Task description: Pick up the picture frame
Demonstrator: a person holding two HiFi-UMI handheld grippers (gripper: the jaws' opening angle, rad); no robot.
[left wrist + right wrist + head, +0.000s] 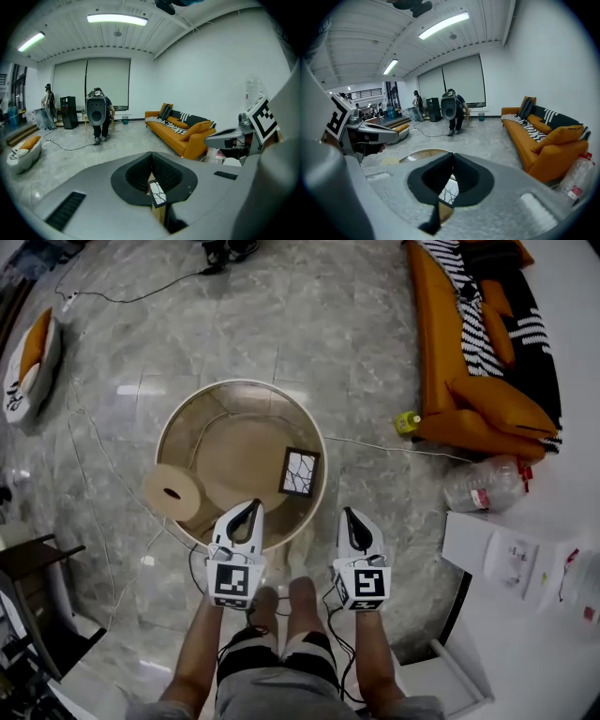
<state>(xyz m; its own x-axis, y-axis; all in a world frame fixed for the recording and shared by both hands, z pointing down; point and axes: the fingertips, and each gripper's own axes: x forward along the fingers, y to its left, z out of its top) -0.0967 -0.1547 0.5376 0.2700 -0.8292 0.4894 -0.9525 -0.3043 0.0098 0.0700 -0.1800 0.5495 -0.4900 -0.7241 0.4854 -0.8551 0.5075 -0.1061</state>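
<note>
**Both grippers shut and empty at the near rim, frame lying flat ahead**

The head view looks down on a round wooden counter (242,382) standing on a marble floor. The picture frame (300,472) lies flat on its right part, close to the right rim, with a branching line pattern facing up. A tan roll (172,491) sits at the counter's left edge, well apart from the frame.

The left gripper (251,507) hangs over the near rim, and the right gripper (349,514) is just outside the rim to the right. Neither touches the frame.

The gripper views give what the head view cannot. In the left gripper view the fingers (164,171) meet at their tips with nothing between them, and the frame shows below them. In the right gripper view the fingers (465,176) are likewise pressed together and empty, with the frame under them.

These two views also show a far window wall and a person (452,112) standing there. An orange sofa (441,352) and a plastic bottle (486,486) are on the right.
</note>
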